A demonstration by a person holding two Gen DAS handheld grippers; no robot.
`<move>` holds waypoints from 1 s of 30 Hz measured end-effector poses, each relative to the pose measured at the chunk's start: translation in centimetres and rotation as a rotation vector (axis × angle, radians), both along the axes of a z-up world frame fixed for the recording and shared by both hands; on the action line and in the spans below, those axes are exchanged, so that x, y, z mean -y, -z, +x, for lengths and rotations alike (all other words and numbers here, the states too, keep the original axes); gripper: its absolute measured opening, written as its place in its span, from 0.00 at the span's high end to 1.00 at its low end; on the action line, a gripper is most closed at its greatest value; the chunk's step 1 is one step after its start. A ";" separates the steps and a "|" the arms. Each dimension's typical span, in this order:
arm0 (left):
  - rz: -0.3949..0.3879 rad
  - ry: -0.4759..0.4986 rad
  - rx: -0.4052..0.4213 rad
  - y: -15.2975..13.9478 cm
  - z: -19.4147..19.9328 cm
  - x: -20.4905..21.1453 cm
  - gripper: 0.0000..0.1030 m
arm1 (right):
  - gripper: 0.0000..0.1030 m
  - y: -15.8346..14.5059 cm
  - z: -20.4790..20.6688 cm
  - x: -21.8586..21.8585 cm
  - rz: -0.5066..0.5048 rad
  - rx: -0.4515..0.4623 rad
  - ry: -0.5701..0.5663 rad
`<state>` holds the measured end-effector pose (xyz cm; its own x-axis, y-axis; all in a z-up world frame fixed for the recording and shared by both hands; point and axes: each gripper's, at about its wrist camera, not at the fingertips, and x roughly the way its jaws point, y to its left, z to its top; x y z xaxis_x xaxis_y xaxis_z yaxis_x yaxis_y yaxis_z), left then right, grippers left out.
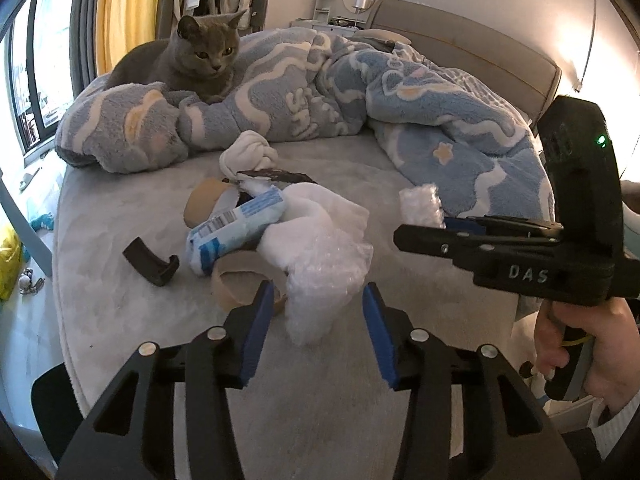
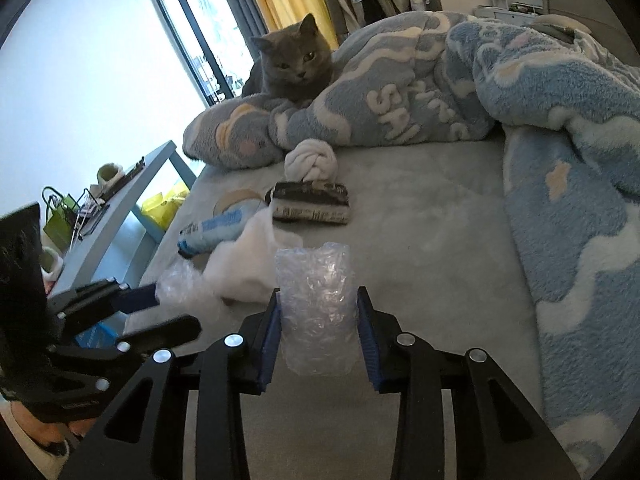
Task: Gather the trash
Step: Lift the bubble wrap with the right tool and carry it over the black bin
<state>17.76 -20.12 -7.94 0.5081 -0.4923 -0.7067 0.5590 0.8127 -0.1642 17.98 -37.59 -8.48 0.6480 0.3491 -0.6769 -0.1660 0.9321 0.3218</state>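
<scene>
A heap of trash lies on the grey bed sheet [image 1: 120,312]: a blue-and-white wrapper [image 1: 236,228], white padding with bubble wrap [image 1: 320,256], cardboard tape rolls [image 1: 236,284], a dark wrapper [image 2: 310,202] and a knotted white sock [image 1: 248,152]. My left gripper [image 1: 318,300] is open, its jaws on either side of the bubble wrap's near end. My right gripper [image 2: 318,300] is shut on a roll of bubble wrap [image 2: 316,308]; it shows from the side in the left wrist view [image 1: 424,236].
A grey cat [image 1: 196,64] lies on the blue fleece blanket [image 1: 420,96] at the back of the bed. A black curved plastic piece [image 1: 150,262] lies left of the heap. A blue side table [image 2: 120,216] with clutter stands beside the bed.
</scene>
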 end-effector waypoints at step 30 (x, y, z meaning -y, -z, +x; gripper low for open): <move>-0.029 -0.140 0.072 -3.8 0.5 -9.4 0.64 | 0.65 -4.4 2.2 -8.7 -0.004 0.101 -0.110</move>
